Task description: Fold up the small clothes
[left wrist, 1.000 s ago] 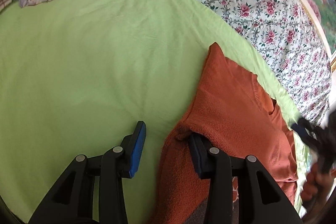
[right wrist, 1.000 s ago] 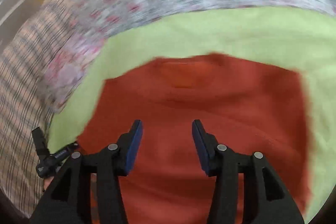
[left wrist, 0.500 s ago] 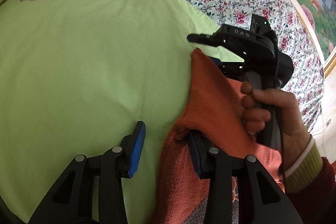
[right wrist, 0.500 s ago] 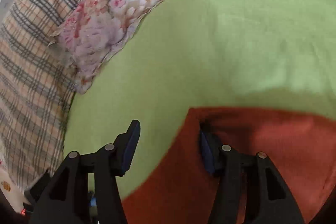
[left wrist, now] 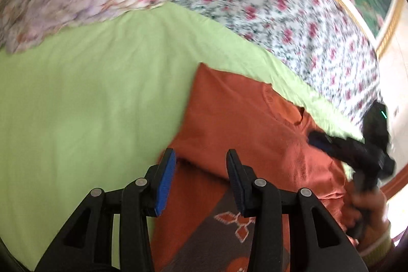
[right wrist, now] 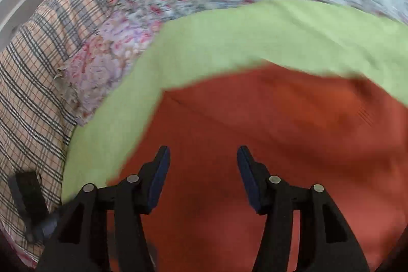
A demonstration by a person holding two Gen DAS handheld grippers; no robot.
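The orange sweater (left wrist: 244, 124) is lying flat on the green sheet (left wrist: 89, 98), towards its flowered-quilt edge, one side already turned over. The left gripper (left wrist: 201, 177) is hovering over that folded edge, jaws partly apart, nothing pinched. The right gripper (right wrist: 204, 175) is hanging above the sweater's middle, jaws fairly wide and empty too. The sensible play now: both go low, pinching matching corners, lifting evenly and keeping the knit taut so the fold lands square.
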